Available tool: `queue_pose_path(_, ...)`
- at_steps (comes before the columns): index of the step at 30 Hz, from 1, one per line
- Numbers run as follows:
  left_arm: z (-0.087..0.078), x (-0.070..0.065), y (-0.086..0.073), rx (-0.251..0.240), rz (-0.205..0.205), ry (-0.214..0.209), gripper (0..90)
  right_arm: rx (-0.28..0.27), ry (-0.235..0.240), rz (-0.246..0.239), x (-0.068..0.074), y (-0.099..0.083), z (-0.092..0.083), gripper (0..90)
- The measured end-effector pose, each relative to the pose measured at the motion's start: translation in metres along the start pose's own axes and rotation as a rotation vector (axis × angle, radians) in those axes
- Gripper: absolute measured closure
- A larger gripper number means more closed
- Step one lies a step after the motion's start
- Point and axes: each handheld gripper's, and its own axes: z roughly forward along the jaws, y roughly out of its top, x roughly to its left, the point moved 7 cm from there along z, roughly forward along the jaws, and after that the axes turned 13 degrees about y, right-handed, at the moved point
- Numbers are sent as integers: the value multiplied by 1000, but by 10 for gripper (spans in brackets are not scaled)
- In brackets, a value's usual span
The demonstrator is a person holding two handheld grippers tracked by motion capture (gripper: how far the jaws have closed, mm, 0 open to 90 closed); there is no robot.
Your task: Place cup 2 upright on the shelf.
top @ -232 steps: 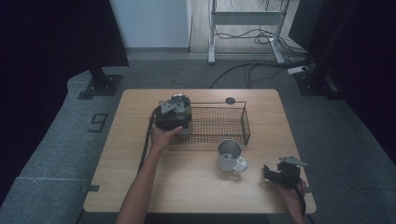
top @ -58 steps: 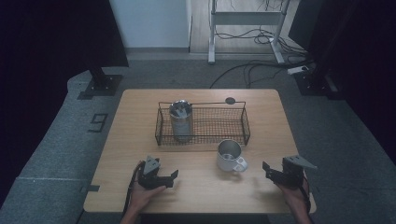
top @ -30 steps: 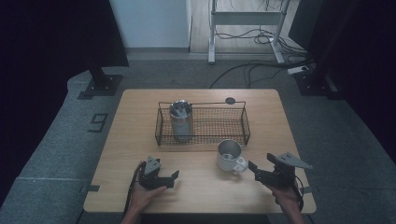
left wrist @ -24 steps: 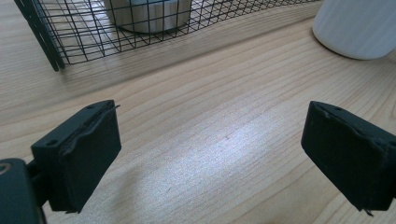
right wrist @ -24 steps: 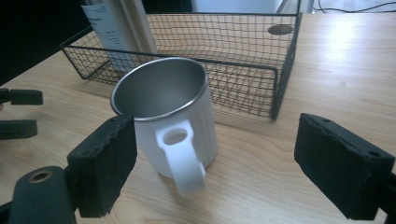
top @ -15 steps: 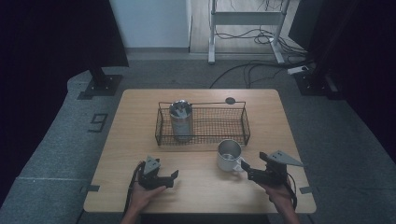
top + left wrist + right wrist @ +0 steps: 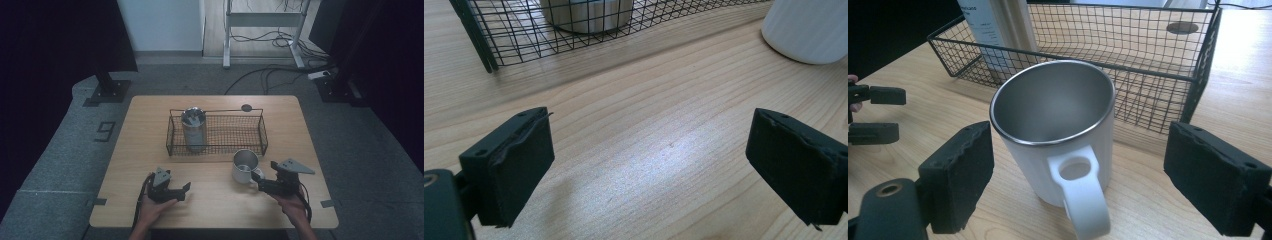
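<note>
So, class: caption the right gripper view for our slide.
Open right gripper faces the white mug's handle, wire basket behind.

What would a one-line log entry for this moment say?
right gripper: open, jaws just opening, astride white mug | left gripper: open, over bare table | wire basket: holds steel canister

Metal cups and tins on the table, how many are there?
2. A tall silver metal canister stands inside the black wire basket, at its left end. A white steel-lined mug stands on the wooden table, before the basket.
</note>
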Motion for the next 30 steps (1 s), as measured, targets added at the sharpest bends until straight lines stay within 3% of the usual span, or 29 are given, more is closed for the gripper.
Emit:
queue_pose_path(14,-1,5,0,-2,-11,6,54,27,3,-6,-1,6,23,69)
queue_pose_path(30,-2,13,-1,4,-27,10,56,101,6,-30,-2,8,47,0)
